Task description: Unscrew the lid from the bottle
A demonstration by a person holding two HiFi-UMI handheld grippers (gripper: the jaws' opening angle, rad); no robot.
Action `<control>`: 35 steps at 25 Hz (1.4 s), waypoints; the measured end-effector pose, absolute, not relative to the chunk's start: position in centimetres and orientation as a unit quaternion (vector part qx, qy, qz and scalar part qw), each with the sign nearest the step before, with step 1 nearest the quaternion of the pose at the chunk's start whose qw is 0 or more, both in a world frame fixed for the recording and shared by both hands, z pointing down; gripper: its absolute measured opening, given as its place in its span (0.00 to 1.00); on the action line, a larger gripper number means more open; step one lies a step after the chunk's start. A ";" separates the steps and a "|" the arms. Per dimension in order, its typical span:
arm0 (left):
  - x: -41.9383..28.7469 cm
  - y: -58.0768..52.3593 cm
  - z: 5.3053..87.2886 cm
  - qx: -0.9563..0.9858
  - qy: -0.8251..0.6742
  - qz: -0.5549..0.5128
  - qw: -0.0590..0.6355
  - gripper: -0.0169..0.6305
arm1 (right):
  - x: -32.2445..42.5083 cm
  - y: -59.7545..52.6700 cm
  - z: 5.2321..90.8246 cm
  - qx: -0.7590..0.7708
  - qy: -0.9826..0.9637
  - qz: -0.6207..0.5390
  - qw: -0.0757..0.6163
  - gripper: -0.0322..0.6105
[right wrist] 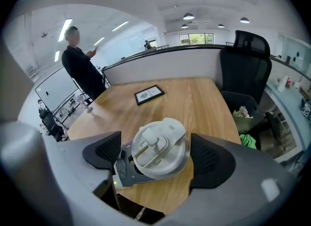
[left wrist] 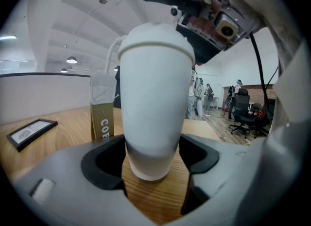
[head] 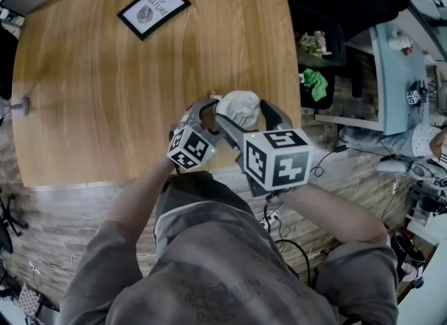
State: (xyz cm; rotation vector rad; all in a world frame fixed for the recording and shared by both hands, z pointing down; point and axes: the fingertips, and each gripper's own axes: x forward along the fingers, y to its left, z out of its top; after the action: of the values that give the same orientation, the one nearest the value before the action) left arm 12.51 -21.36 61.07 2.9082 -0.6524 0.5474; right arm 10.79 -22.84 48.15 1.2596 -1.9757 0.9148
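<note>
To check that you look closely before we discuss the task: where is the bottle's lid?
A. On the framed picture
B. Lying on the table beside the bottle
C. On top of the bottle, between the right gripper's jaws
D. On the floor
C: the lid sits on top of the white bottle, with the open jaws of the right gripper on either side of it.

I am looking down on a wooden table (head: 91, 107) that is carrying a black-framed picture (head: 154, 10) toward its eleven o'clock. Off the table's two o'clock corner a black office chair (right wrist: 245, 62) is standing, and a green cloth (head: 316, 83) is lying just beyond the three o'clock edge. In the left gripper view a tan carton (left wrist: 103, 111) is standing upright at nine o'clock. In the right gripper view a person in black (right wrist: 81, 69) is standing at ten o'clock.
</note>
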 end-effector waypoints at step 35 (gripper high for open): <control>12.4 -21.6 61.4 0.958 -0.208 0.187 0.063 0.55 | 9.9 -21.0 49.7 -0.002 -0.820 0.059 0.569 0.65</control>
State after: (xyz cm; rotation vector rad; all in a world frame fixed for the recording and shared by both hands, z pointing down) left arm 12.37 -21.58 61.44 2.8953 -0.6287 0.5664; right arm 9.86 -21.05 49.72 -0.0045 -1.9251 0.1380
